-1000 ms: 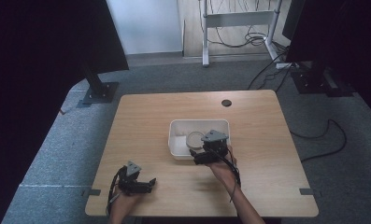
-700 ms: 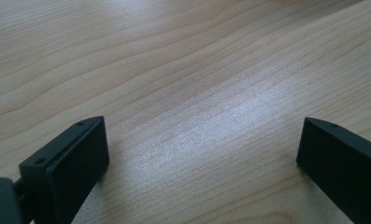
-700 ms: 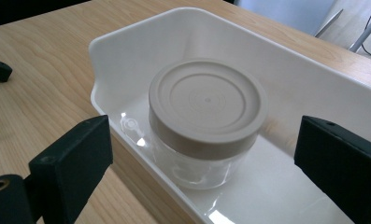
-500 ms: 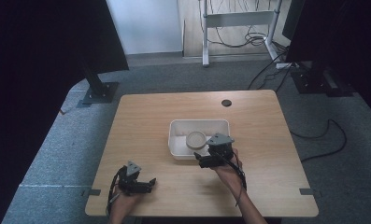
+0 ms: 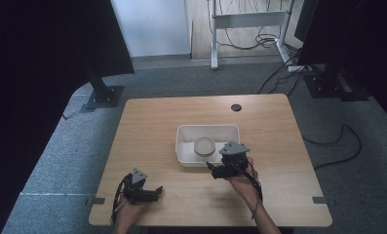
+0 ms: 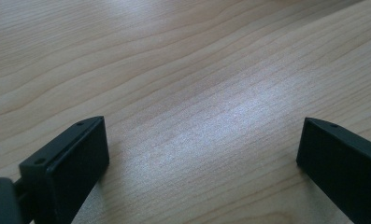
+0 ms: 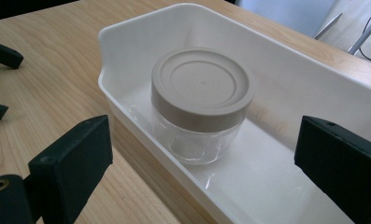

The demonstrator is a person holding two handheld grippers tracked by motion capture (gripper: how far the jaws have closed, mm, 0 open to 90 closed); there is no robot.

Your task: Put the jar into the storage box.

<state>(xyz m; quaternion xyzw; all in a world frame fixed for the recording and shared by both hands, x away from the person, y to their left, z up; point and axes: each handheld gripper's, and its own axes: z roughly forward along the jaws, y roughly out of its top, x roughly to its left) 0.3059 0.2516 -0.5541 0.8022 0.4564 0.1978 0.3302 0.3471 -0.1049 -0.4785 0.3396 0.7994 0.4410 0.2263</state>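
A clear jar (image 7: pixel 202 109) with a beige screw lid (image 7: pixel 203 86) stands upright inside a white tray (image 7: pixel 286 79), close to the tray's near long wall and roughly midway along it. In the high view the jar (image 5: pixel 204 146) sits in the middle of the tray (image 5: pixel 183 141), which lies near the centre of the wooden surface (image 5: pixel 152 122).

The right gripper (image 5: pixel 211 168) hovers just beside the tray's near edge, at its right part, pointing toward the jar. Its jaws stand wide apart and hold nothing; in the right gripper view they frame the jar from either side without touching it or the tray.

The left gripper (image 5: pixel 158 190) rests low near the front left corner of the surface, well apart from the tray. Its jaws are also spread wide with nothing between them, and the left gripper view looks down on bare wood grain (image 6: pixel 192 93) between them.

A small dark round hole (image 5: pixel 236 107) lies in the surface near its far edge. Beyond the surface, grey carpet (image 5: pixel 74 141) carries a dark stand base (image 5: pixel 103 96) on the left and loose cables (image 5: pixel 337 141) on the right.
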